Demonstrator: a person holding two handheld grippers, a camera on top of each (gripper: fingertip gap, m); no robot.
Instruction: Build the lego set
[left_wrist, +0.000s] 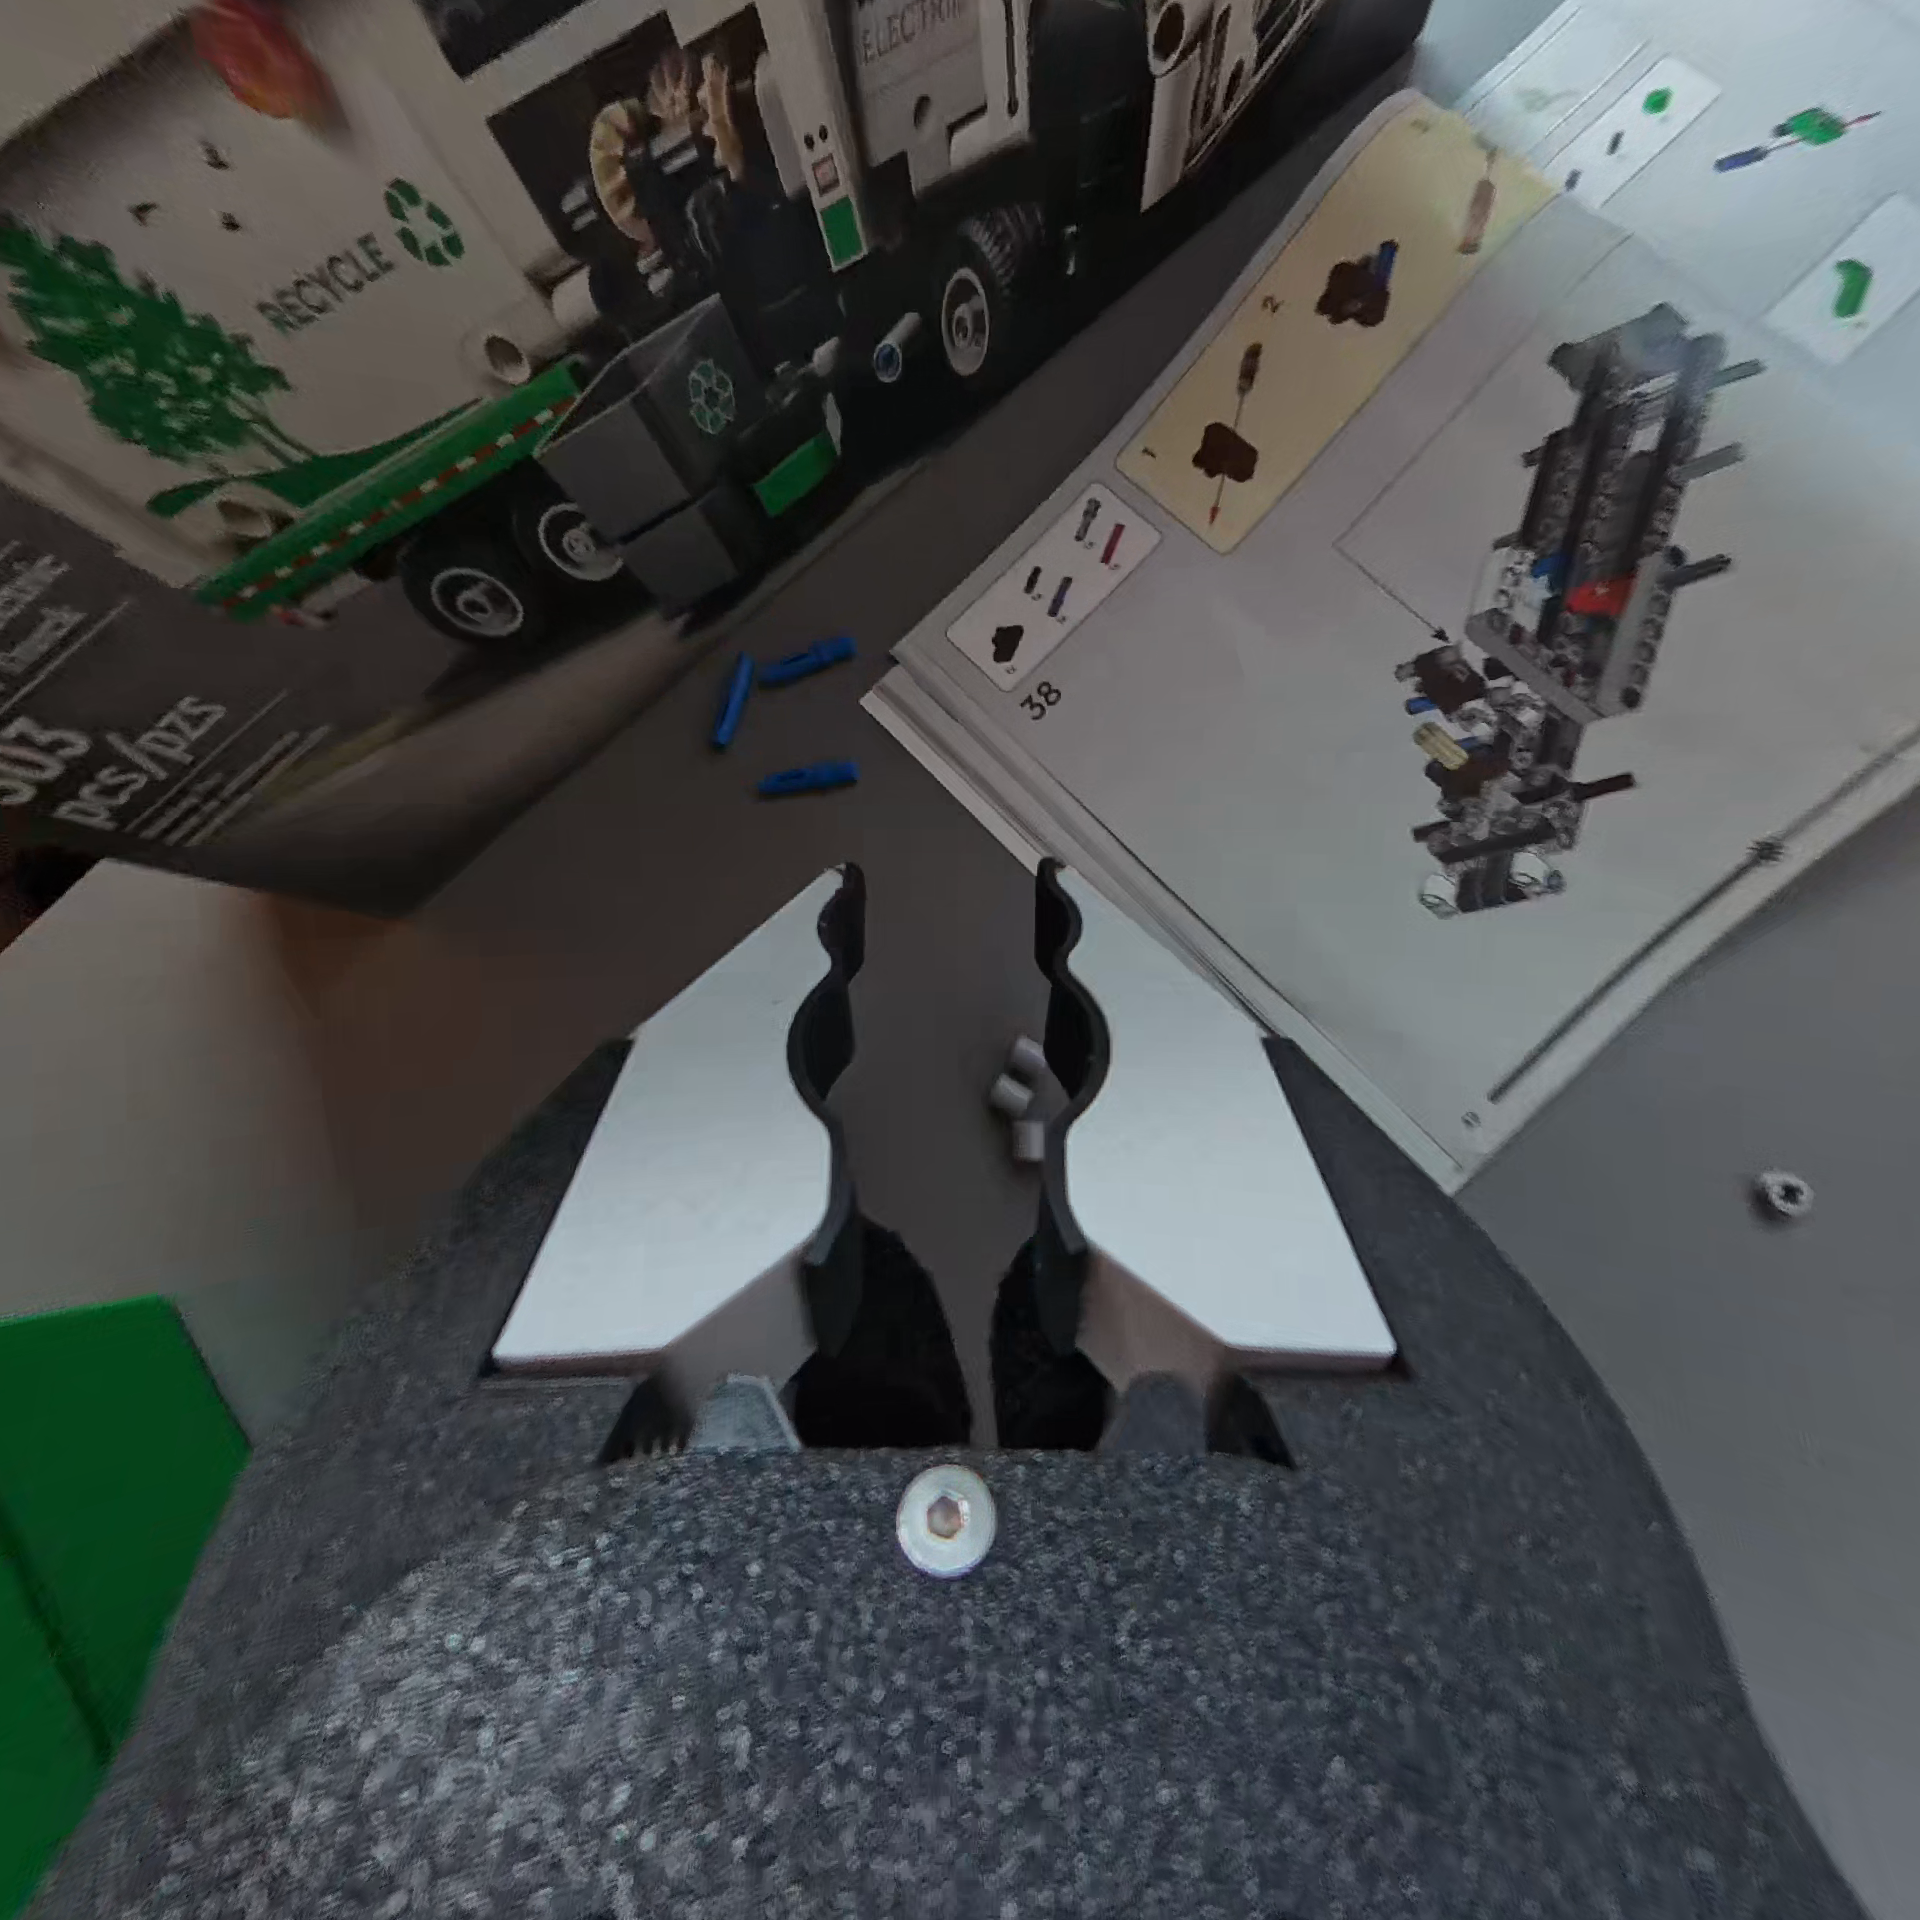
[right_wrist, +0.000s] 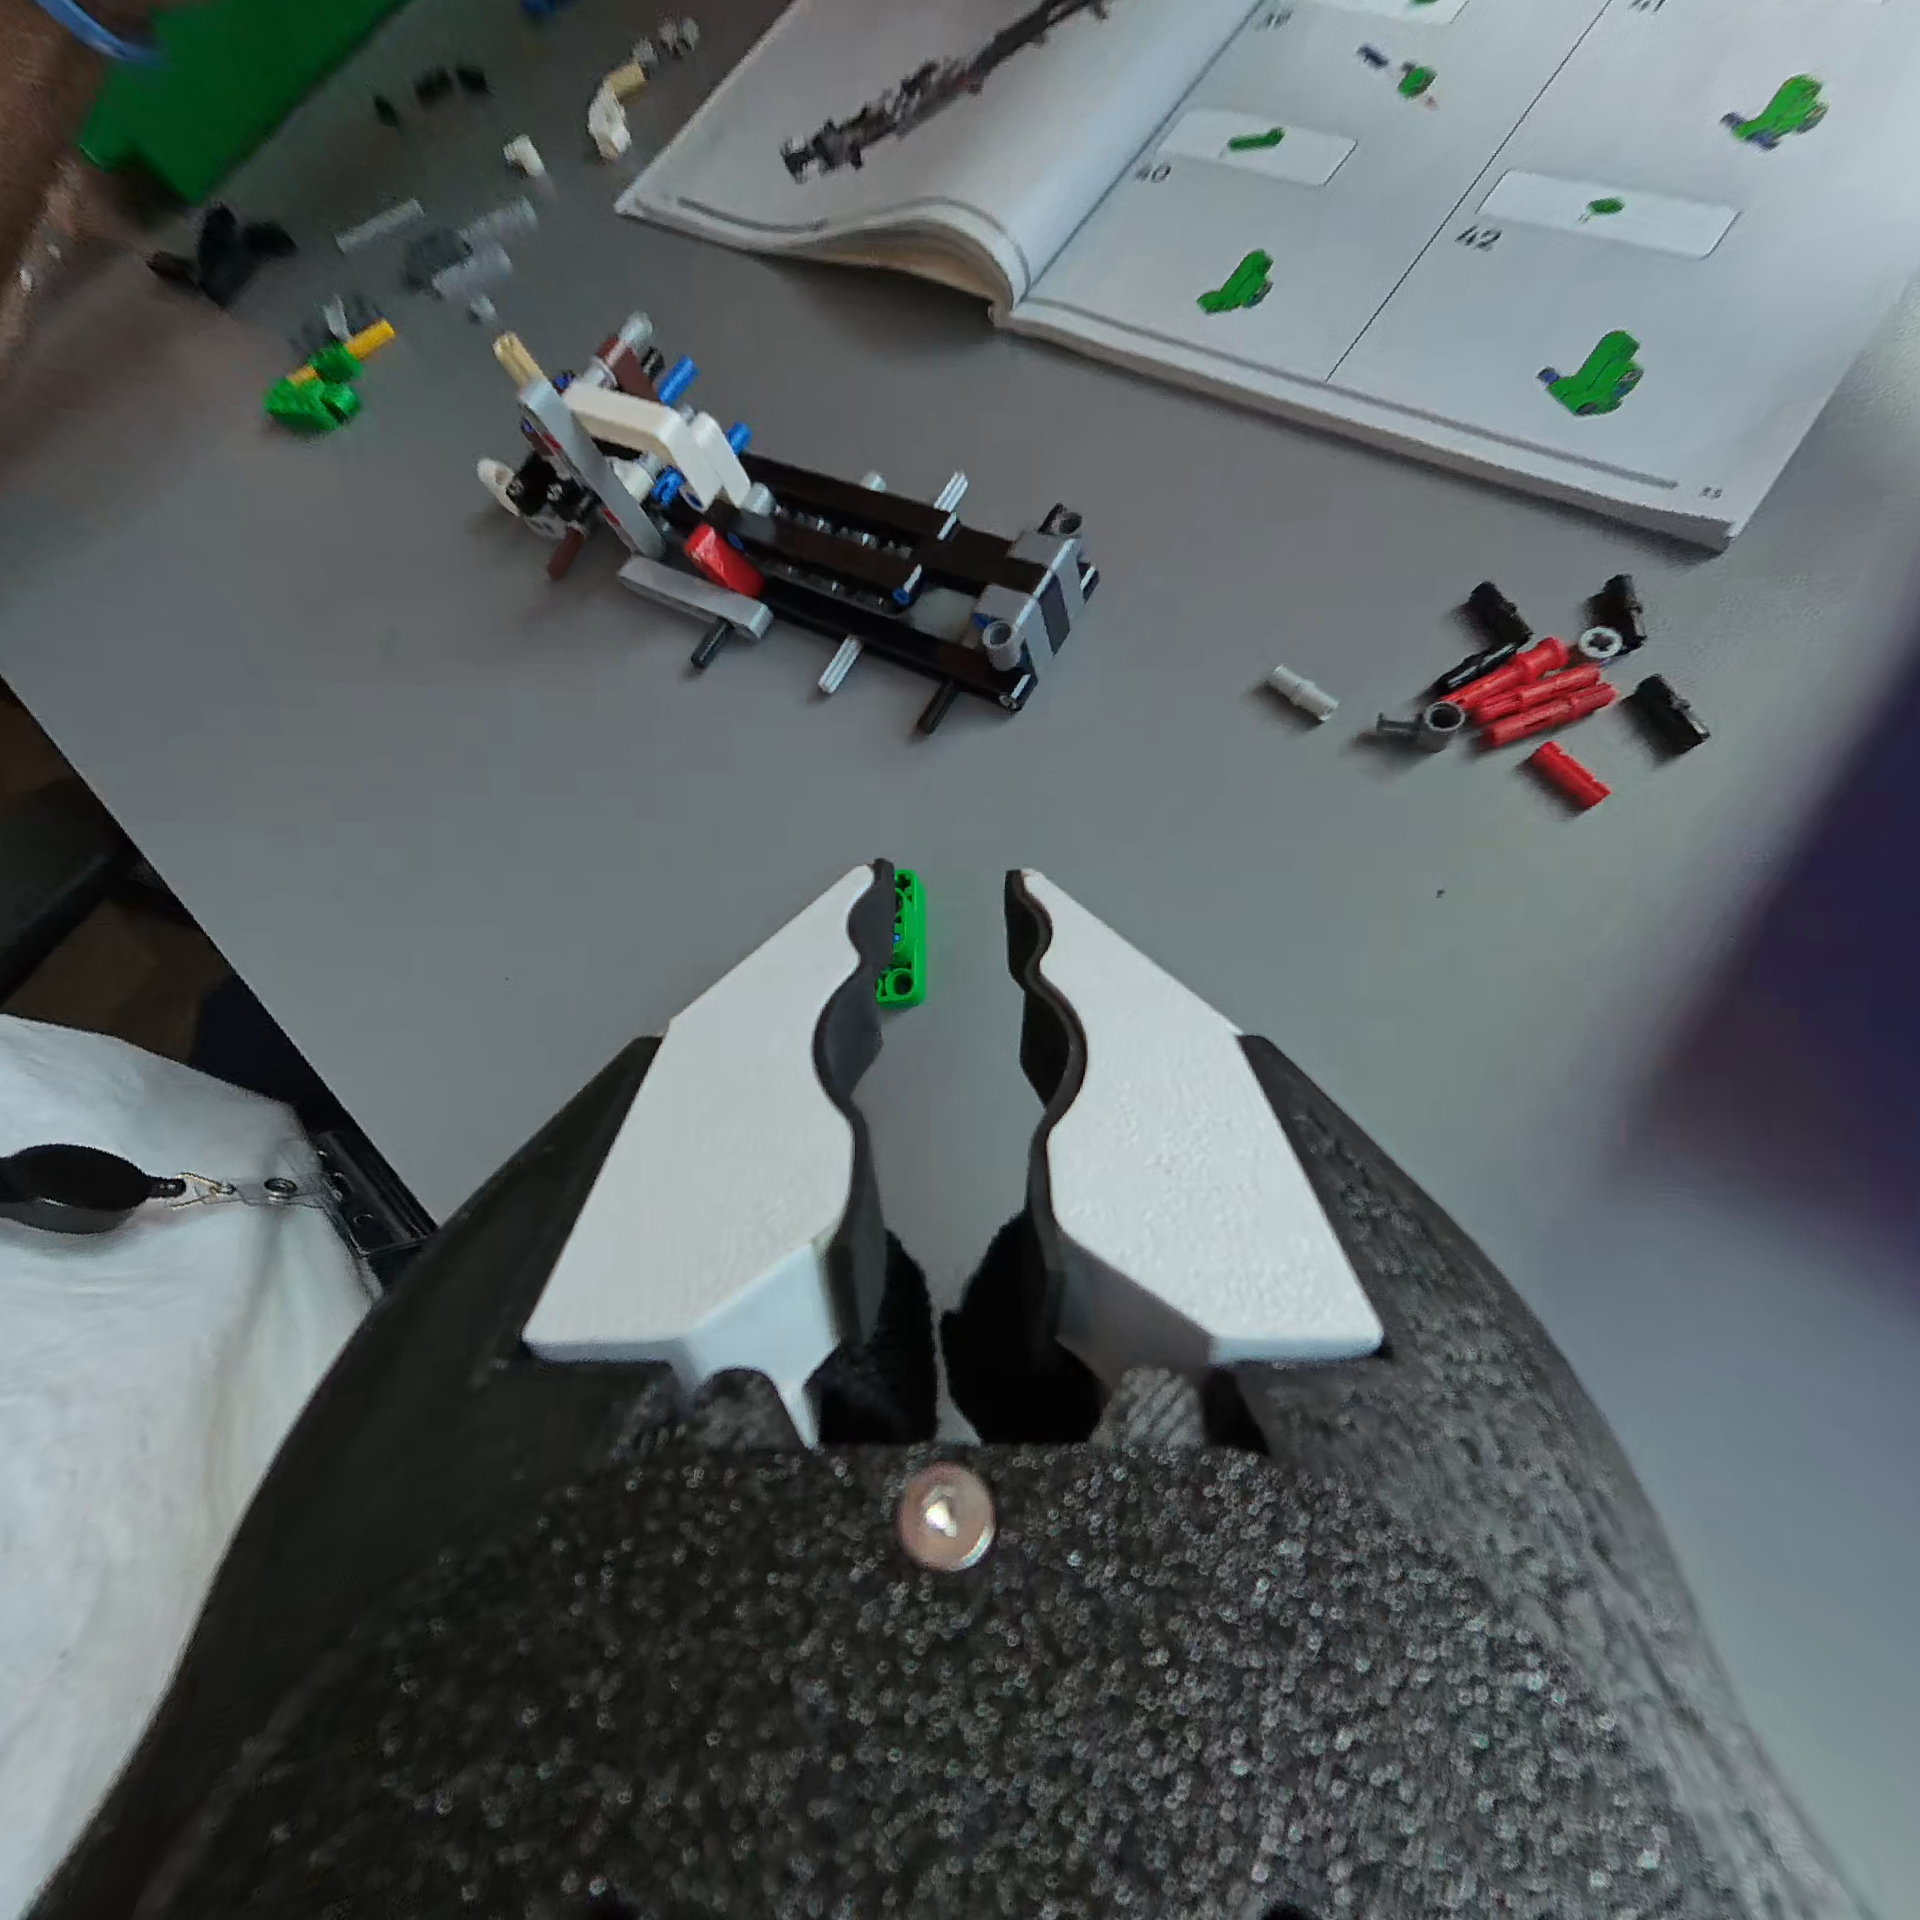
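Note:
In the right wrist view, the partly built lego chassis (right_wrist: 790, 540), black with grey, white, red and blue parts, lies on the grey table ahead of my right gripper (right_wrist: 945, 883). That gripper is open; a small green beam (right_wrist: 906, 940) lies against its left finger, inside the gap. In the left wrist view, my left gripper (left_wrist: 948, 883) is open and empty above the table. Small grey connectors (left_wrist: 1018, 1101) lie beside its right finger. Three blue pins (left_wrist: 795, 707) lie ahead of it. The open instruction booklet (left_wrist: 1403, 582) is at right.
The set's box (left_wrist: 416, 312) stands behind the blue pins. A pile of red and black pins (right_wrist: 1548, 696) and a light grey pin (right_wrist: 1301, 694) lie right of the chassis. Loose green, yellow, grey and black parts (right_wrist: 332, 374) lie at far left. The booklet (right_wrist: 1351, 239) is behind. The table edge runs at left.

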